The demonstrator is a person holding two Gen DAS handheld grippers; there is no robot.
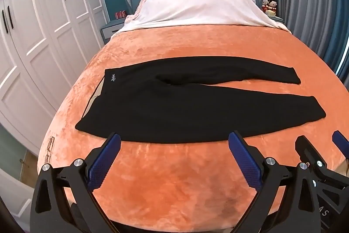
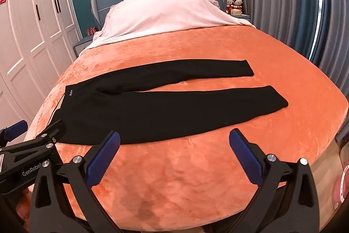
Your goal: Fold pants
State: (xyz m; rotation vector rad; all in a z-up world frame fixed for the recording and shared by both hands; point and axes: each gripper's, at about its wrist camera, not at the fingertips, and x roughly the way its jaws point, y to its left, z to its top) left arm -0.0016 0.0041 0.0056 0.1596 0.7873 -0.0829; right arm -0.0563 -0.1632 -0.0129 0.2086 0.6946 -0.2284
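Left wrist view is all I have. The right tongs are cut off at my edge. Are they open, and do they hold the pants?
Observer: The right tongs are wide open with nothing between the fingers, at the near edge of the pants.
Operator: Which part lies ahead of them?
Observer: The near leg's long edge. Its cuff lies further right.
Operator: How do my left tongs look from outside?
Observer: The left tongs overlap the near end of the waistband. I cannot tell if they touch it.
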